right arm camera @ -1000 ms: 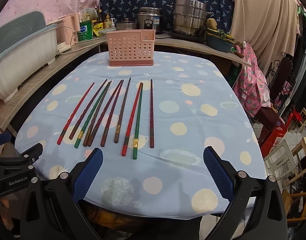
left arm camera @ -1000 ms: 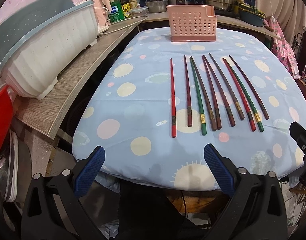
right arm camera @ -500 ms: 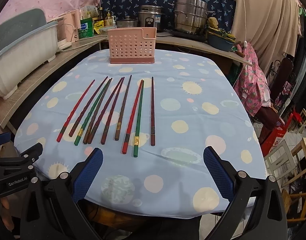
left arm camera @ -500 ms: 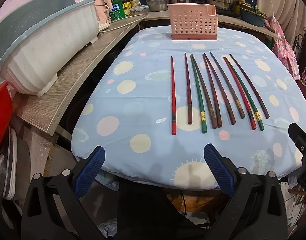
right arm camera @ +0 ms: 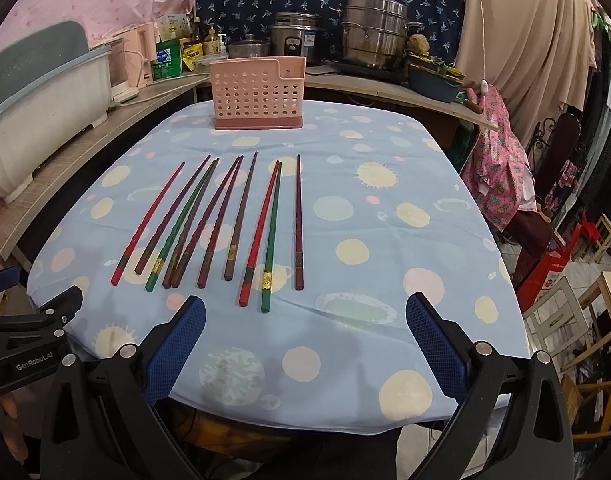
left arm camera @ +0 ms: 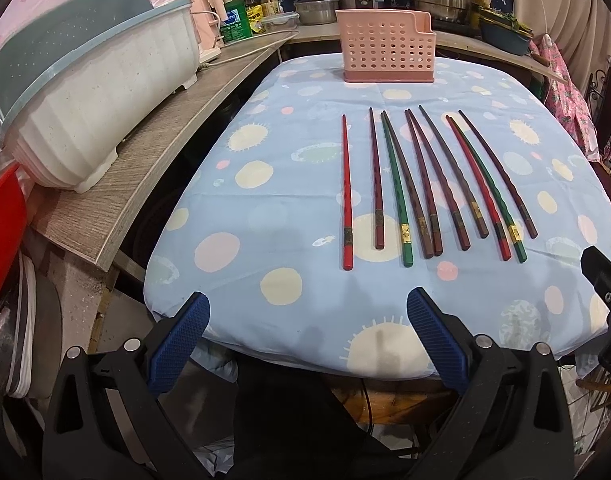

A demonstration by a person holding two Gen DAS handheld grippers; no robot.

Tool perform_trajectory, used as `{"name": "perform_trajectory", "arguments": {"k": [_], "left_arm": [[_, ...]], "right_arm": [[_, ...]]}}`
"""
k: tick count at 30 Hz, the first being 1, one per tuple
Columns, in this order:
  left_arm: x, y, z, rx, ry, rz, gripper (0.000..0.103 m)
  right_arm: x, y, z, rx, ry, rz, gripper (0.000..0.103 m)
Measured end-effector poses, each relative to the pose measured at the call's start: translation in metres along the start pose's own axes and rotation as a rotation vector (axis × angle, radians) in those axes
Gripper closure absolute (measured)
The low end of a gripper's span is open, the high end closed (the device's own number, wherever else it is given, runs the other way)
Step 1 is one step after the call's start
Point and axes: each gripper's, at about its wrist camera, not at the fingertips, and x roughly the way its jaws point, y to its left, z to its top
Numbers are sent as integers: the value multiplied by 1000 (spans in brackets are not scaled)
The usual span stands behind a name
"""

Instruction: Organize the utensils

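Over the last second both cameras had crept slightly closer to the table: the chopsticks (left arm camera: 429,184) sat a little higher and nearer in each view than a moment earlier, while none of them had shifted on the cloth. That small advance suggested the approach had only begun, with no stick picked up and the sorting not yet started.

The left gripper (left arm camera: 305,336) stood wide open over the near edge of the table, holding nothing; the right gripper (right arm camera: 301,336) was just as wide and just as empty. Their fingers carried blue pads (right arm camera: 175,348) with a fine cross-hatched grip, set in black plastic frames.

Ten chopsticks lay side by side in a loose fan, thick ends toward the grippers, tips toward the holder (right arm camera: 258,94). They were slim, tapered and glossy, in red, green and dark brown, some with a twisted pattern along the shaft and a gold band near the thick end. A few pairs touched or crossed.

The holder was pink plastic, boxy, pierced with rows of round holes, standing upright at the far end, well apart from the sticks. The tablecloth (left arm camera: 289,216) was soft pale blue with pastel dots and suns.
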Motion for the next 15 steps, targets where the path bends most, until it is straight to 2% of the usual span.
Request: {"name": "perform_trajectory", "arguments": {"k": [15], "left_arm": [[-2, 1, 3, -7, -7, 7, 8]], "right_arm": [[-3, -3, 4, 5, 0, -7, 7]]}}
